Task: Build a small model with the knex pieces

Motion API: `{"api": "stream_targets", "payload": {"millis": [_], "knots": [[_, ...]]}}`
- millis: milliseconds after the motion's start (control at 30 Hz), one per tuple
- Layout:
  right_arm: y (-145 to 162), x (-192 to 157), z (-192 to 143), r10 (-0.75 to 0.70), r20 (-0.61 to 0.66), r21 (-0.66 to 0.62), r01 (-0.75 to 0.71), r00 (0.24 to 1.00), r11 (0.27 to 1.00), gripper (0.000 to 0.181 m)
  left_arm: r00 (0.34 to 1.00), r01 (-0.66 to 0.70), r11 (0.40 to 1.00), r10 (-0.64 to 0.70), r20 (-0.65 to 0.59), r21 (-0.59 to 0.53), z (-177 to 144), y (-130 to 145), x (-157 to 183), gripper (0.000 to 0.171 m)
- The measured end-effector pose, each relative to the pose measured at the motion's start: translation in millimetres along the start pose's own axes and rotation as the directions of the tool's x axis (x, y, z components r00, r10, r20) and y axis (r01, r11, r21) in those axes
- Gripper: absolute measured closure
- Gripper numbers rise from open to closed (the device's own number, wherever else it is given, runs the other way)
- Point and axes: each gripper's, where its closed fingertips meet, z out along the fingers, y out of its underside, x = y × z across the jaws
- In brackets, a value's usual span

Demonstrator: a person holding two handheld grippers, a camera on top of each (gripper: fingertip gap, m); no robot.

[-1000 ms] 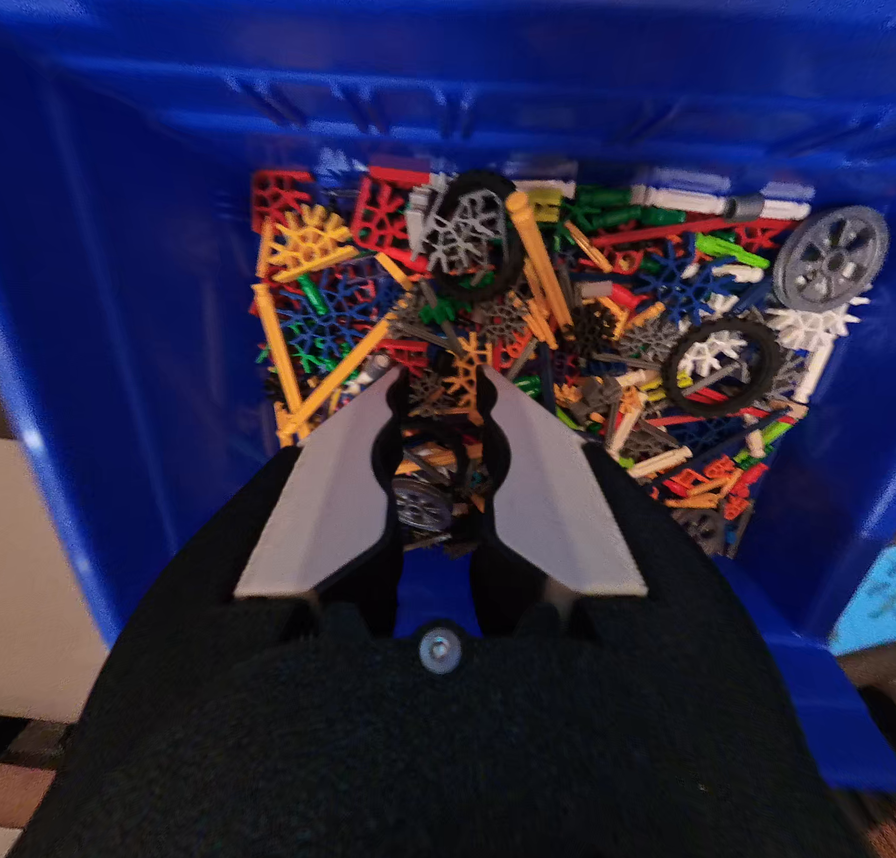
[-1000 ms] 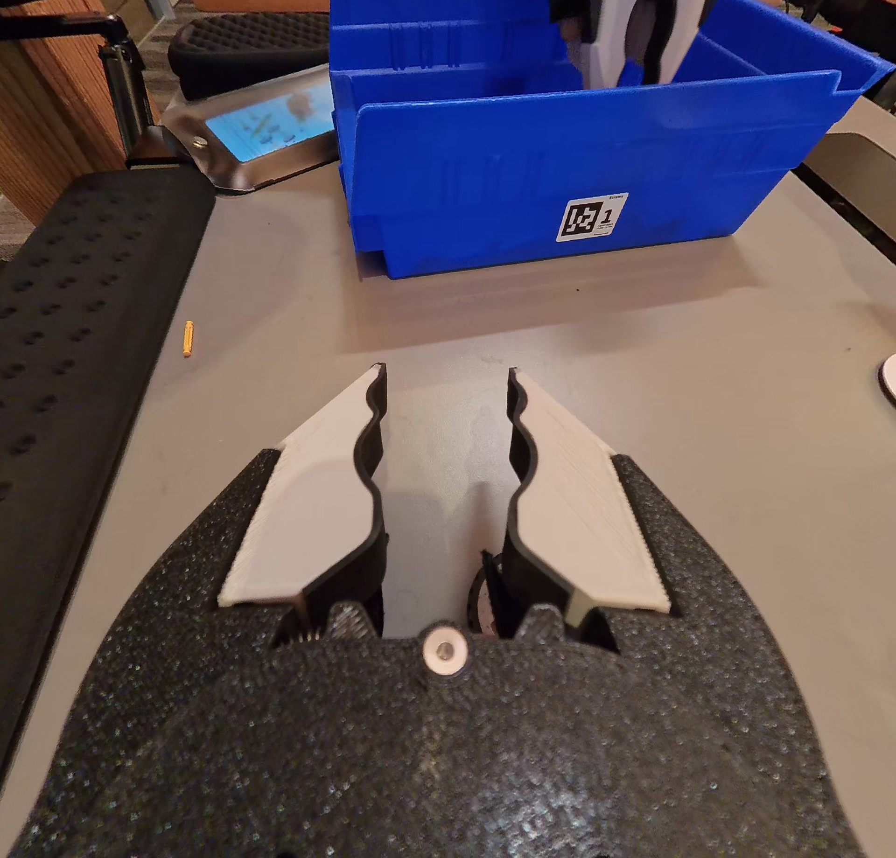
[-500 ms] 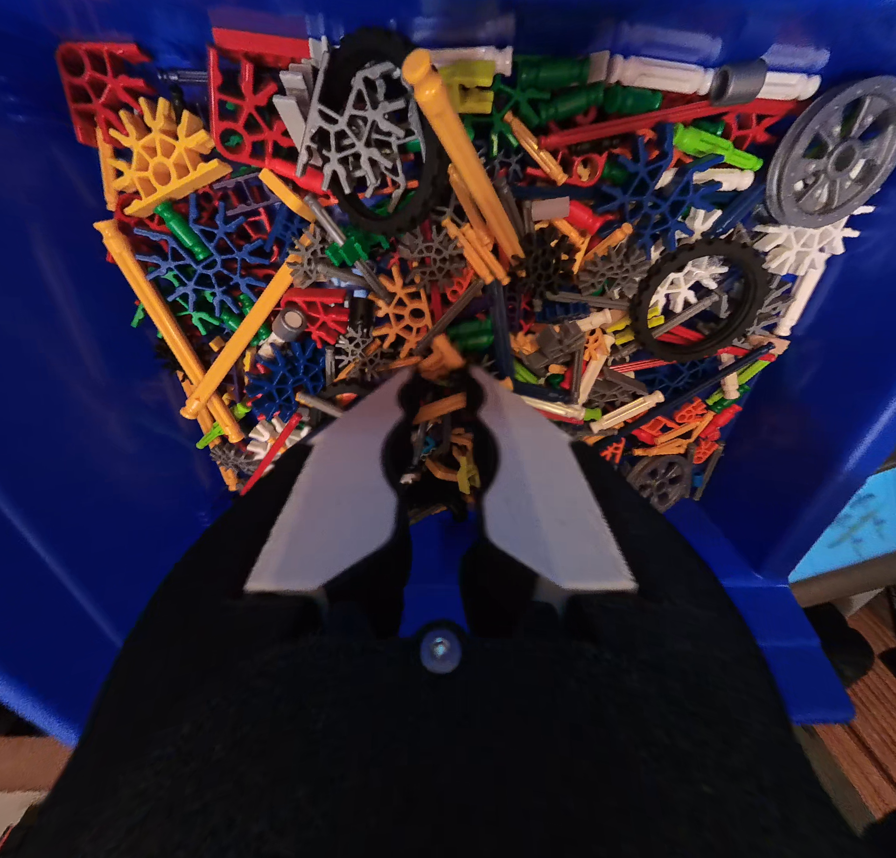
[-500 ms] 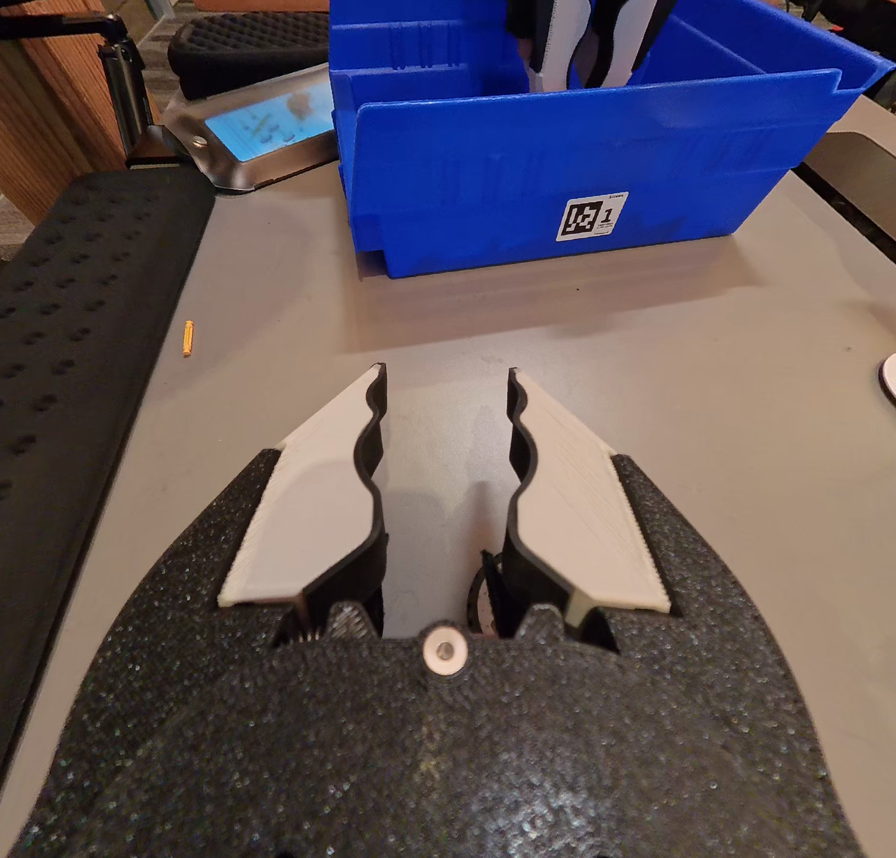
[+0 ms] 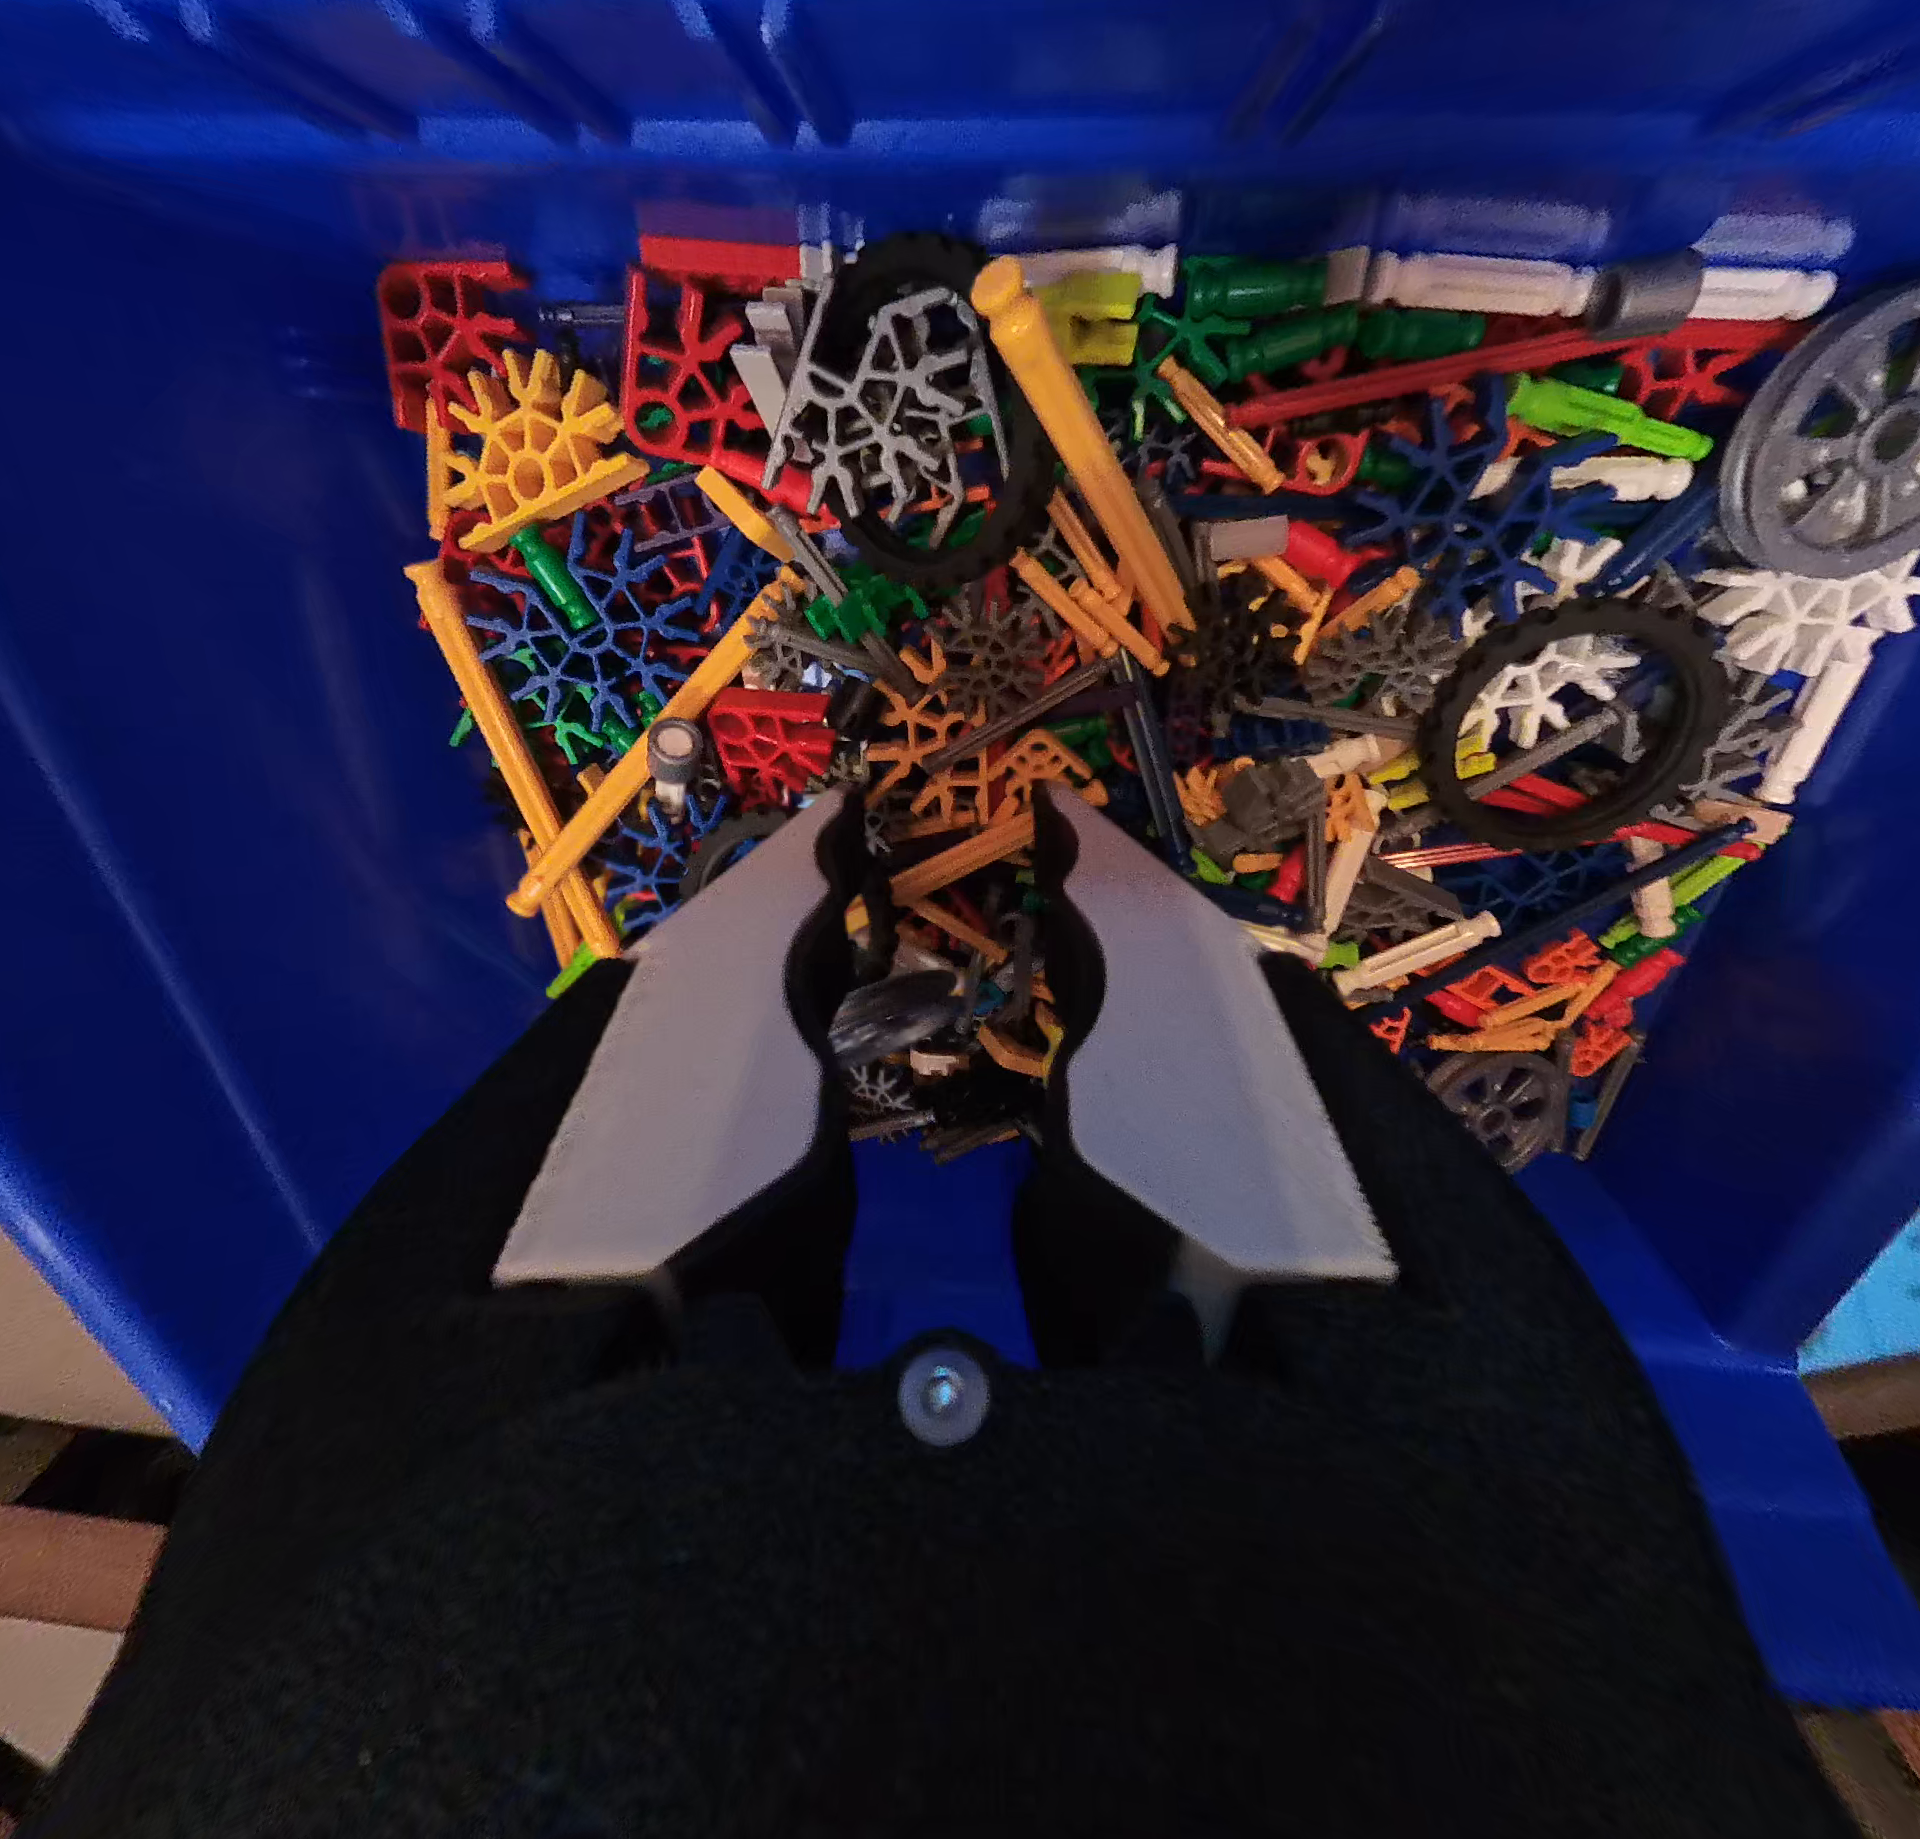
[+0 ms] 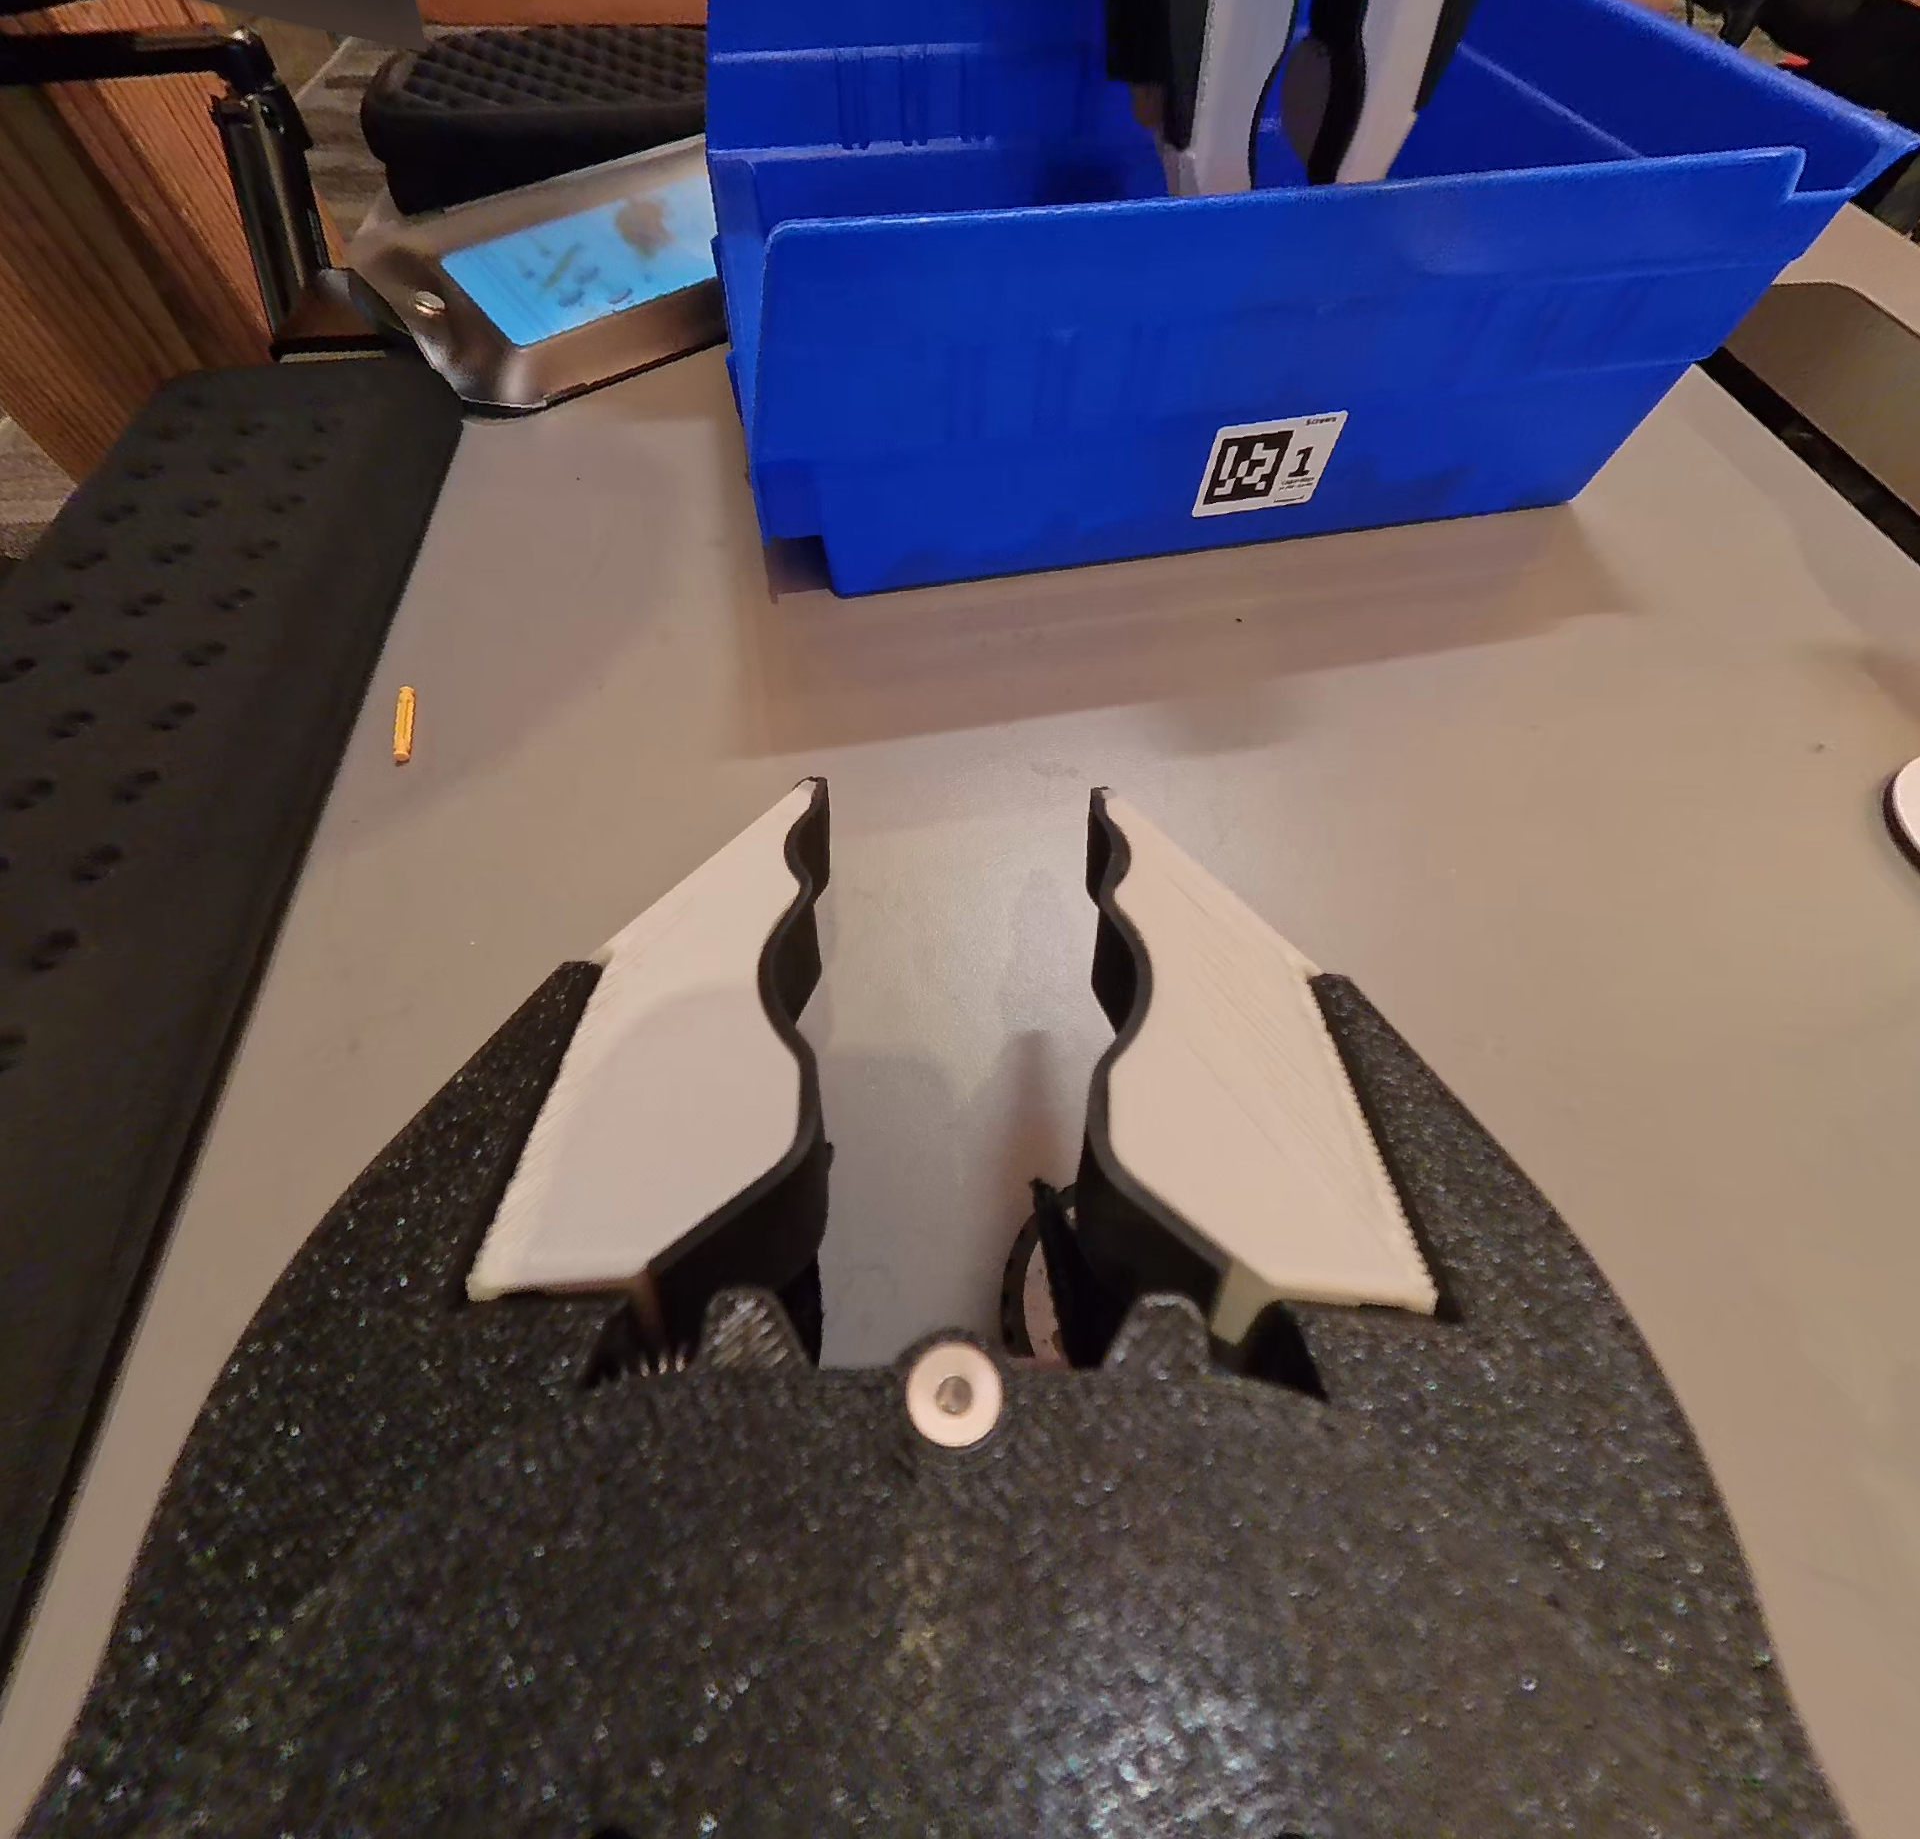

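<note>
My left gripper (image 5: 940, 802) is inside a blue plastic bin (image 5: 208, 646), above a pile of coloured construction-toy rods, connectors and wheels (image 5: 1143, 594). Its jaws stand narrow, shut on a small grey wheel (image 5: 894, 1005) that sits in the round hollow between the fingers. In the right wrist view the left gripper (image 6: 1288, 174) hangs over the bin (image 6: 1039, 387) with the dark wheel (image 6: 1311, 75) between its fingers. My right gripper (image 6: 956, 797) is open and empty, low over the grey table (image 6: 1351, 802) in front of the bin.
A short orange rod (image 6: 403, 724) lies on the table at the left. A black perforated mat (image 6: 156, 698) runs along the left side. A metal-framed device with a blue screen (image 6: 582, 272) sits left of the bin. A white round object (image 6: 1907, 818) shows at the right edge. My left tips are about 30 centimetres from the short orange rod (image 6: 403, 724), my right tips only 15 centimetres.
My left gripper dipped closer to the pile half a second ago and has since drawn back up, its jaws at the same width. The right gripper has not moved.
</note>
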Motion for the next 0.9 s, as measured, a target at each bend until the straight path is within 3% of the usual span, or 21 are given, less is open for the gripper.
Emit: {"api": "stream_targets", "payload": {"millis": [167, 400, 633, 733, 900], "knots": [[0.0, 0.8, 0.1, 0.008, 0.0, 0.001, -0.008, 1.0, 1.0, 0.132, 1.0, 0.01, 1.0, -0.009, 0.015, -0.024, -4.5, 3.0, 0.2, 0.137], [-1.1, 2.5, -0.9, 0.024, 0.002, 0.01, -0.024, 1.0, 1.0, 0.131, 0.991, 0.066, 0.998, -0.064, 0.12, -0.008, -46.2, 4.4, 2.8, 0.107], [-2.5, 3.0, -2.1, 0.027, 0.0, 0.021, -0.027, 1.0, 0.999, 0.132, 0.932, 0.182, 0.953, -0.245, 0.265, 0.241, -107.2, -17.6, 19.5, 0.107], [-3.3, 1.6, -2.3, 0.03, 0.005, 0.026, -0.03, 1.0, 0.999, 0.132, 0.854, 0.247, 0.886, -0.391, 0.344, 0.393, -136.3, -11.7, 33.9, 0.113], [-4.9, -3.4, -1.1, 0.029, 0.021, 0.031, -0.03, 0.999, 0.999, 0.132, 0.692, 0.279, 0.749, -0.591, 0.415, 0.601, -162.3, 12.9, 66.5, 0.139]]}}
